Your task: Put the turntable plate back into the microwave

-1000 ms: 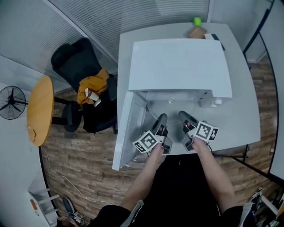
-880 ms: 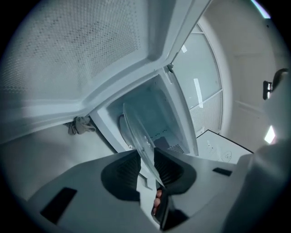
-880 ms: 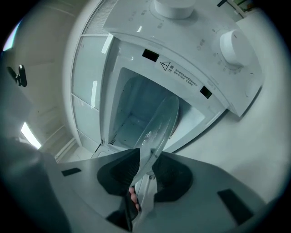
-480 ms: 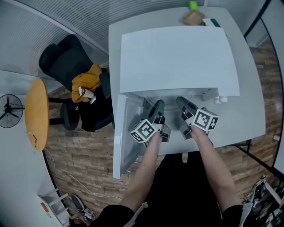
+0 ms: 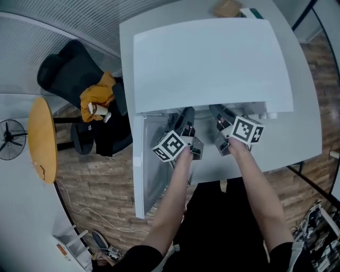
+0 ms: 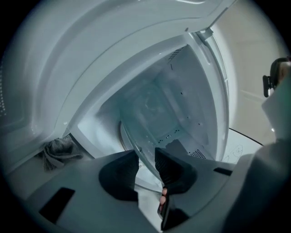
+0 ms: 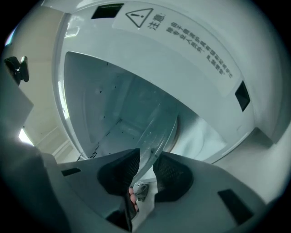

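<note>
The white microwave point(image 5: 212, 58) stands on the desk with its door point(image 5: 146, 159) swung open to the left. Both grippers reach into its cavity, and its top hides their tips in the head view. The glass turntable plate point(image 6: 148, 107) is inside the cavity, just above the floor. My left gripper point(image 6: 145, 164) has the plate's rim between its jaws. They are opening, and the pads look just clear of the glass. My right gripper point(image 7: 146, 166) is shut on the opposite rim of the plate point(image 7: 159, 127). From above, the left gripper point(image 5: 186, 114) and right gripper point(image 5: 220, 114) lie side by side.
The cavity walls and ceiling sit close around both grippers. A black office chair with an orange garment point(image 5: 98, 95) stands left of the desk point(image 5: 297, 143). Beyond it are a round wooden table point(image 5: 42, 138) and a fan point(image 5: 10, 139). A brown box point(image 5: 227, 7) lies behind the microwave.
Both grippers have pushed deeper into the cavity with the plate. The head view has shifted, so the microwave's top now covers the plate and the fingertips.
</note>
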Action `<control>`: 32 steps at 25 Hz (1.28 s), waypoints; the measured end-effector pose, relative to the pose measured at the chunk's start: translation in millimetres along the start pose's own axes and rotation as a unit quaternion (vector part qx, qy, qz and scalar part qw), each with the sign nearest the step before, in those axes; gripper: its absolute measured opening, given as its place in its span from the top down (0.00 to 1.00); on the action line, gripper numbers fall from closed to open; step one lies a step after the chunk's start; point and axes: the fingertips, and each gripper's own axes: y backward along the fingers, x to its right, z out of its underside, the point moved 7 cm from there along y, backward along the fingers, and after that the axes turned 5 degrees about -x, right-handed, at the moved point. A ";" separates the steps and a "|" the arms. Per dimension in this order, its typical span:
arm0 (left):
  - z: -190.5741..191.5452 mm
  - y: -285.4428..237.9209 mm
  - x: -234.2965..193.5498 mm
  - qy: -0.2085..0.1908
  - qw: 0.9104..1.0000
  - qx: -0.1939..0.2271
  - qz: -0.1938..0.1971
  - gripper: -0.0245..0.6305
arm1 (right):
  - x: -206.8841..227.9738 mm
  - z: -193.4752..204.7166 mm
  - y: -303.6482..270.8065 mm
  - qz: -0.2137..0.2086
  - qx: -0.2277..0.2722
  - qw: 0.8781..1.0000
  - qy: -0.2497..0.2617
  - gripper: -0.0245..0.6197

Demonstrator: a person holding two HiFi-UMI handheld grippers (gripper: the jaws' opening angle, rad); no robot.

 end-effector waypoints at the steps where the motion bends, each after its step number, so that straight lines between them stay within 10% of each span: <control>1: -1.6 -1.8 -0.8 0.000 1.000 -0.002 0.001 0.81 | 0.4 -0.7 -1.7 0.002 0.001 1.000 -0.003 0.81; 23: -14.7 -31.6 -8.0 0.049 0.999 -0.015 -0.007 0.81 | 10.8 -17.2 -20.4 0.040 0.029 0.998 -0.026 0.80; 32: -19.7 -39.6 -9.9 0.162 0.986 0.037 0.006 0.89 | 6.9 -16.0 -25.9 0.061 0.018 0.998 -0.015 0.71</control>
